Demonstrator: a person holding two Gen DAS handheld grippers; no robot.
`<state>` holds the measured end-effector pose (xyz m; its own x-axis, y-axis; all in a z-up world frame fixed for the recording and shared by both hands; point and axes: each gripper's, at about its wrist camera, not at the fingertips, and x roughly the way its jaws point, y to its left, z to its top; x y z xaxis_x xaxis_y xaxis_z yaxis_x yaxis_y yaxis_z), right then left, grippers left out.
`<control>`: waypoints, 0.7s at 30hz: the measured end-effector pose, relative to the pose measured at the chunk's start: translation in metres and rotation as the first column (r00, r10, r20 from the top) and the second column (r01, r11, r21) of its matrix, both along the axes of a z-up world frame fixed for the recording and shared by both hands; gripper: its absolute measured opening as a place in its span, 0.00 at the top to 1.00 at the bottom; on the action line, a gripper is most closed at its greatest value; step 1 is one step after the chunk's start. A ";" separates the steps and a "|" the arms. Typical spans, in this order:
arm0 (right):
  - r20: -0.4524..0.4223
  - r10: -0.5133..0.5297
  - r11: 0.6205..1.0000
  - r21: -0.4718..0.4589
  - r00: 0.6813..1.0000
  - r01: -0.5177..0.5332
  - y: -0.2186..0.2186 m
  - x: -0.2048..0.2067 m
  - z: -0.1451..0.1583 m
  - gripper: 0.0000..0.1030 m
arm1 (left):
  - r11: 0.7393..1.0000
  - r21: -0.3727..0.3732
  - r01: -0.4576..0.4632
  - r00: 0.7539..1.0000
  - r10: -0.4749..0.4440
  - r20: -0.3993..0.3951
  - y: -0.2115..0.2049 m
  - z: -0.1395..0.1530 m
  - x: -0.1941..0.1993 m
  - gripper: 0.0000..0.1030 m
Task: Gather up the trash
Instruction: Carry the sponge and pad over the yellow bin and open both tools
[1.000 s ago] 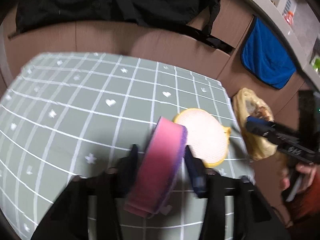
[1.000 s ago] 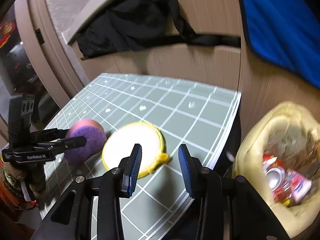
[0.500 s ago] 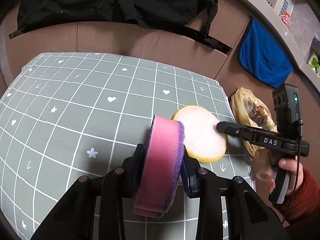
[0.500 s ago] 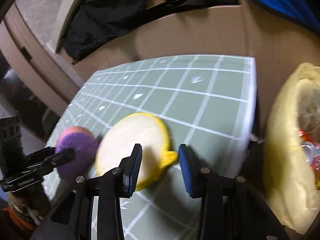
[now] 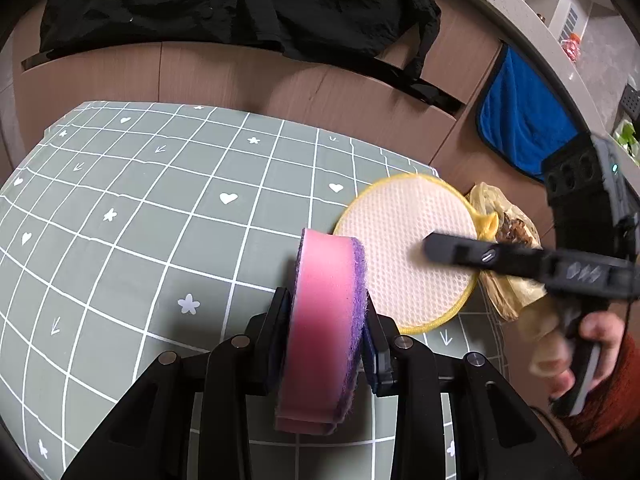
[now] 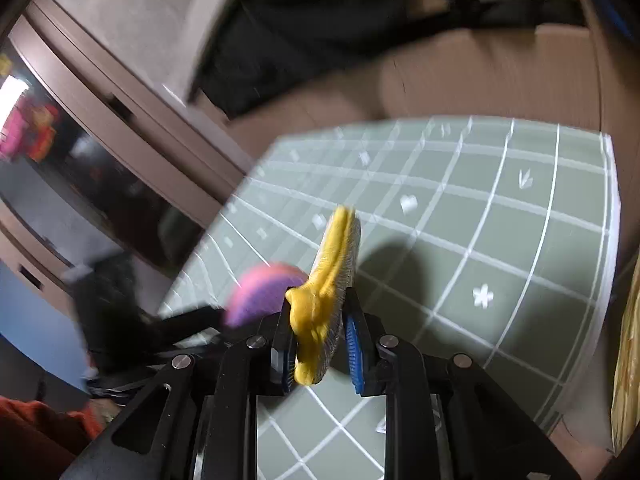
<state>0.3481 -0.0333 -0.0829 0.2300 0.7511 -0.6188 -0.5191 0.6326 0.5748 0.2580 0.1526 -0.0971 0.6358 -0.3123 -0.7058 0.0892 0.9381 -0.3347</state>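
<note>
My left gripper (image 5: 325, 330) is shut on a round pink sponge with a purple scrub face (image 5: 326, 320), held on edge above the green grid mat (image 5: 160, 216). My right gripper (image 6: 318, 354) is closed around a round yellow-rimmed mesh scrub pad (image 6: 330, 280), tilted up on edge off the mat (image 6: 500, 240). In the left wrist view the same pad (image 5: 404, 248) shows its white mesh face with a right finger (image 5: 472, 254) across it. The pink sponge (image 6: 260, 292) shows blurred at the left of the right wrist view.
A yellow trash bag (image 5: 504, 248) hangs open just past the mat's right edge, also at the right rim of the right wrist view (image 6: 628, 360). A black jacket (image 5: 224, 4) and blue towel (image 5: 520, 120) hang on the wooden panel behind.
My right gripper moved in over the yellow pad, closed on it and tipped it up off the mat. My left gripper kept holding the pink sponge, nearly still.
</note>
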 end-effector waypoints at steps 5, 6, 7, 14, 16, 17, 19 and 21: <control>0.088 -0.049 0.997 -0.053 0.995 0.053 -0.002 -0.003 0.010 0.87 | 1.000 0.002 -0.008 1.000 0.008 0.016 0.000 0.010 -0.002 0.68; 0.109 -0.060 0.996 -0.054 0.992 0.067 -0.006 -0.004 0.018 0.87 | 1.000 0.018 -0.013 0.999 0.012 0.036 -0.003 0.017 -0.002 0.68; 0.127 -0.067 0.996 -0.054 0.990 0.075 -0.009 -0.005 0.024 0.87 | 0.999 0.031 -0.015 0.998 0.013 0.058 -0.005 0.024 -0.002 0.68; 0.335 -0.133 0.987 -0.039 0.933 0.154 -0.057 -0.023 0.099 0.87 | 0.985 0.151 -0.078 0.956 0.031 0.293 -0.048 0.101 -0.005 0.68; 0.397 -0.156 0.981 -0.041 0.904 0.187 -0.071 -0.031 0.119 0.87 | 0.979 0.177 -0.103 0.933 0.033 0.357 -0.067 0.122 -0.007 0.68; 0.434 -0.168 0.977 -0.046 0.885 0.208 -0.080 -0.037 0.130 0.87 | 0.977 0.183 -0.108 0.921 0.029 0.388 -0.077 0.132 -0.008 0.68; 0.486 -0.182 0.969 -0.056 0.855 0.239 -0.094 -0.045 0.146 0.87 | 0.978 0.182 -0.105 0.906 0.018 0.424 -0.096 0.148 -0.007 0.68; 0.534 -0.196 0.959 -0.068 0.822 0.274 -0.114 -0.054 0.160 0.87 | 0.980 0.174 -0.097 0.896 0.010 0.444 -0.109 0.157 -0.007 0.68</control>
<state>0.2939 -0.1475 0.0776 0.7034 0.5502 -0.4500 -0.5406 0.8252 0.1638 0.2510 0.0438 0.0601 0.9059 -0.1598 -0.3921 0.1344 0.9867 -0.0916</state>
